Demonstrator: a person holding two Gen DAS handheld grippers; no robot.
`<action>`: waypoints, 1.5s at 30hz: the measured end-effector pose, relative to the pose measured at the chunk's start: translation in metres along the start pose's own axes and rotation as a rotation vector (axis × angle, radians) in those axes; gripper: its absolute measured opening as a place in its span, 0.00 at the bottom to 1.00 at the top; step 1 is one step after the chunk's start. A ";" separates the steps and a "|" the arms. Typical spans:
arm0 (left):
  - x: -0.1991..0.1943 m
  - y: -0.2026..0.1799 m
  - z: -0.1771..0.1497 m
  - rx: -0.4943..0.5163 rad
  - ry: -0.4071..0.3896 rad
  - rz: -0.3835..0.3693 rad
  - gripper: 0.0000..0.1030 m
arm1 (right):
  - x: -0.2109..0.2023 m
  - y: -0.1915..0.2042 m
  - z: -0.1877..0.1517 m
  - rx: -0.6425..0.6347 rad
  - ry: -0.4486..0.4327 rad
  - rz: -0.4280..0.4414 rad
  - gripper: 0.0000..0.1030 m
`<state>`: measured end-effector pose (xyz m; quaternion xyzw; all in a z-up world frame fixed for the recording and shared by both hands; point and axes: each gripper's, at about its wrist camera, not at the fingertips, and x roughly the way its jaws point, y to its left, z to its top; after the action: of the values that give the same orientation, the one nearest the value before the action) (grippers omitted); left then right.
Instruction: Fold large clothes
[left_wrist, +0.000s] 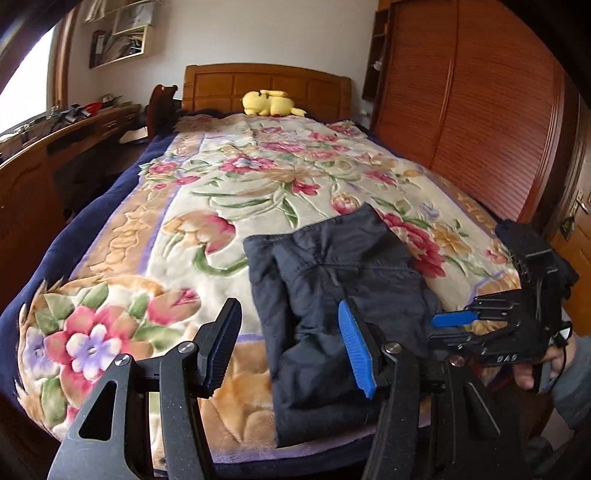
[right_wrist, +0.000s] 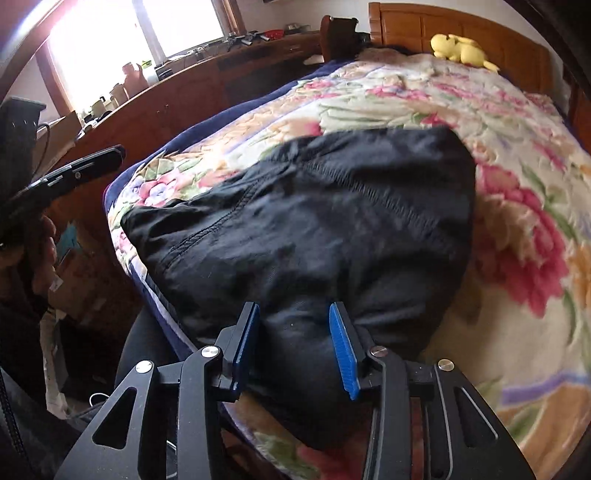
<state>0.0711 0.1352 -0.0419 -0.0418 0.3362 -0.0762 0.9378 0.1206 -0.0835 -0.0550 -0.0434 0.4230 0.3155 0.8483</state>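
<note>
Two claws are at work over one bed. The left gripper (left_wrist: 291, 347) hangs with its jaws about half apart and nothing between them; its pads hover above the near edge of the folded dark garment (left_wrist: 332, 280), not touching it that I can see. The right gripper (right_wrist: 295, 347) stands partly open, its blue pads (right_wrist: 343, 350) on either side of a raised bunch of the same cloth; whether they press on it I cannot tell. That one garment lies folded near the foot of the bed, on the single floral blanket (left_wrist: 207, 177). One yellow plush toy (left_wrist: 267, 103) sits by the wooden headboard (left_wrist: 266, 83).
</note>
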 end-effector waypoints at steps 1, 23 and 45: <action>0.003 -0.001 -0.001 0.003 0.011 0.000 0.54 | 0.007 0.000 0.001 0.009 -0.003 0.009 0.40; 0.044 -0.011 -0.045 0.014 0.182 0.006 0.54 | -0.004 -0.004 -0.016 -0.011 -0.014 -0.046 0.42; 0.032 0.001 -0.068 -0.030 0.222 0.045 0.54 | 0.034 -0.081 0.081 -0.109 -0.009 -0.203 0.42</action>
<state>0.0521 0.1290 -0.1141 -0.0394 0.4399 -0.0543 0.8956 0.2378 -0.1042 -0.0444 -0.1308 0.3950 0.2506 0.8741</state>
